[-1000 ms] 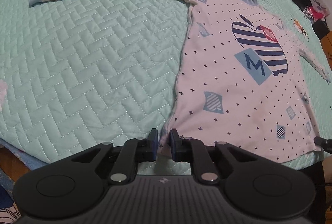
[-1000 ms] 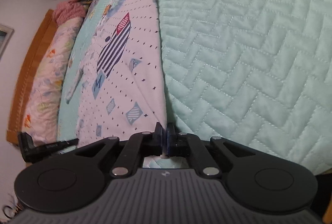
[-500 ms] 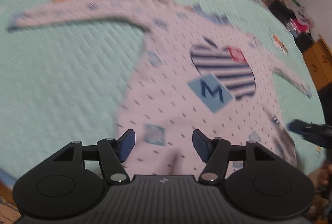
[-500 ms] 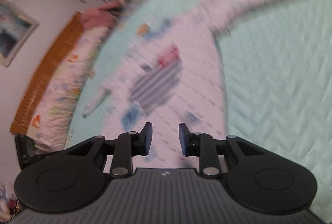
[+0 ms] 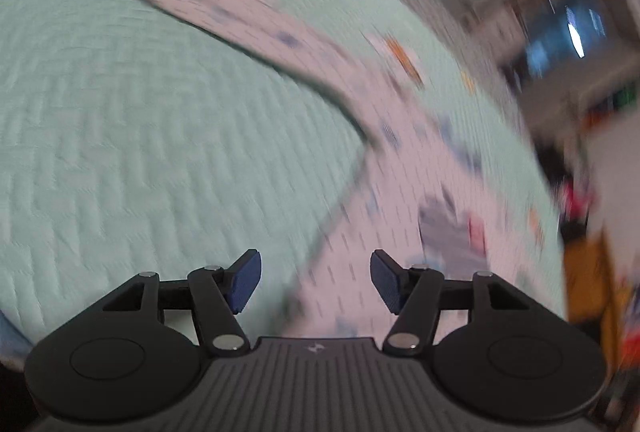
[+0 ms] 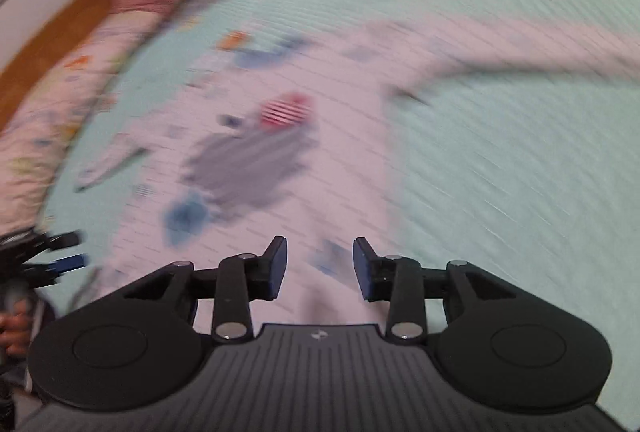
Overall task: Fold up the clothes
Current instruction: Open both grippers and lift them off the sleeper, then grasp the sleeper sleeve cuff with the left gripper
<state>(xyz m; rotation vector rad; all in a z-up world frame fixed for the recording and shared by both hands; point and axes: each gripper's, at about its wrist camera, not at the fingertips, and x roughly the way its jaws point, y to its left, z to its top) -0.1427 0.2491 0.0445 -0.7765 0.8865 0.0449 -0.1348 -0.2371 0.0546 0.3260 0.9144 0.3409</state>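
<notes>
Left wrist view: the left tool (image 5: 316, 282) has its jaws spread wide, having just been opening, and nothing is between the blue pads (image 5: 246, 282). The frame is motion-blurred. The shirt (image 5: 384, 216) lies flat on the bed quilt (image 5: 140, 151), ahead of the tool and to its right; its lower part passes beneath the gap between the jaws without touching them. The garment is pale pink-white with small dark dots and scattered blue patches. A blurred dark striped motif sits ahead of the right jaw. One long sleeve (image 5: 240, 15) extends away from the tool toward the upper left and ends in a light blue cuff. The quilt is mint green with a stitched herringbone pattern.

Right wrist view: the right tool (image 6: 320, 268) has its jaws partly apart, having just been opening, and holds nothing. The shirt (image 6: 340, 159) lies directly ahead of the tool and beneath it, flat on the quilt. The striped motif (image 6: 248, 163), with a red-and-white striped patch above it, lies ahead and left of the jaws; a blue square patch sits nearer the tool. One sleeve (image 6: 520, 51) runs off to the upper right. The left tool (image 6: 52, 260) appears at the far left edge, just beside the shirt's edge.
</notes>
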